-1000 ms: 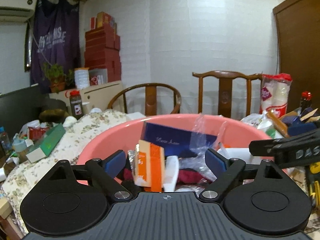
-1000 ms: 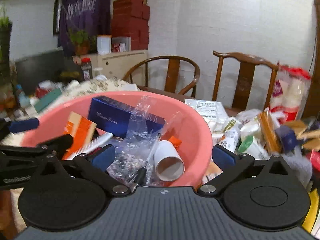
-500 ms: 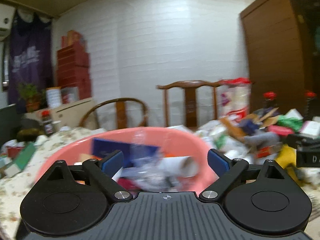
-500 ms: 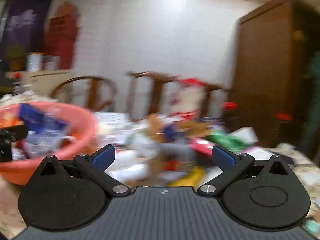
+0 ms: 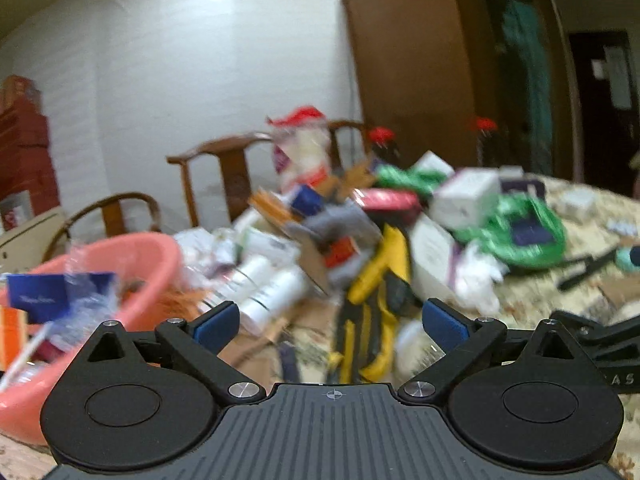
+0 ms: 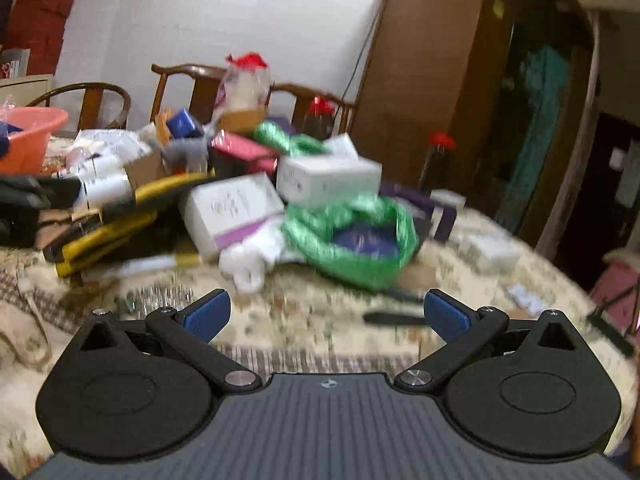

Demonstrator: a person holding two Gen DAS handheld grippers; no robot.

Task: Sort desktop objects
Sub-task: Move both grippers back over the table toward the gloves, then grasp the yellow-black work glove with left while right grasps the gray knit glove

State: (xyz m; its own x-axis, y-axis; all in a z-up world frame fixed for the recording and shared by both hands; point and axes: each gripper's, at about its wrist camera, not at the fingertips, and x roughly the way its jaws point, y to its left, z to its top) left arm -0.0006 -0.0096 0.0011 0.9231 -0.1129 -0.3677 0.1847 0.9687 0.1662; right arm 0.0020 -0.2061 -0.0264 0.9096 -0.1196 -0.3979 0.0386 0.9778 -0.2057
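Observation:
A pink basin (image 5: 160, 256) with a blue box (image 5: 40, 298) and other items in it sits at the left of the left wrist view; it shows far left in the right wrist view (image 6: 32, 136). A heap of clutter fills the table: white boxes (image 6: 236, 208), a green shiny bag (image 6: 352, 236), a yellow-and-black object (image 5: 380, 280), white tubes (image 5: 264, 284). My left gripper (image 5: 330, 322) is open and empty, facing the heap. My right gripper (image 6: 326, 314) is open and empty above the floral tablecloth (image 6: 320, 332), in front of the green bag.
Wooden chairs (image 6: 188, 80) stand behind the table, and a brown wardrobe (image 6: 440, 80) is at the right. Red-capped bottles (image 6: 436, 160) stand at the back of the heap. A dark pen-like item (image 6: 396, 318) lies on the cloth.
Both grippers have swung right, away from the pink basin and towards the clutter heap. Both have stayed open and empty. The views are blurred by motion.

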